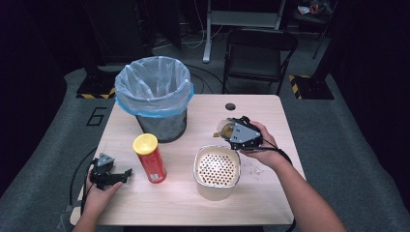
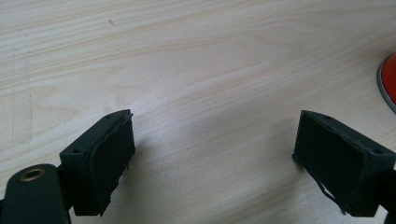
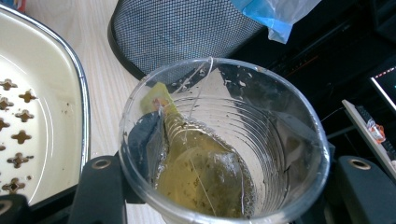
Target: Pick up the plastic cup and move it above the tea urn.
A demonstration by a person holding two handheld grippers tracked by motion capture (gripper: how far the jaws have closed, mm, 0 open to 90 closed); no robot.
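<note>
My right gripper (image 1: 231, 131) is shut on a clear plastic cup (image 1: 224, 129), held tilted just above and behind a cream container (image 1: 217, 187) with a perforated strainer insert. In the right gripper view the cup (image 3: 261, 116) holds a tea bag (image 3: 205, 172) with its string, lying in yellowish liquid, and the black jaws press on both sides of the cup. My left gripper (image 1: 124, 174) rests on the table at the front left, jaws open and empty (image 2: 212, 158). It points toward a red can with a yellow lid (image 1: 150, 157).
A black mesh bin (image 1: 153, 96) lined with a pale blue bag stands at the back left of the wooden table (image 1: 193, 203). A round hole (image 1: 230, 106) sits near the table's far edge. A folding chair (image 1: 258, 55) stands behind the table.
</note>
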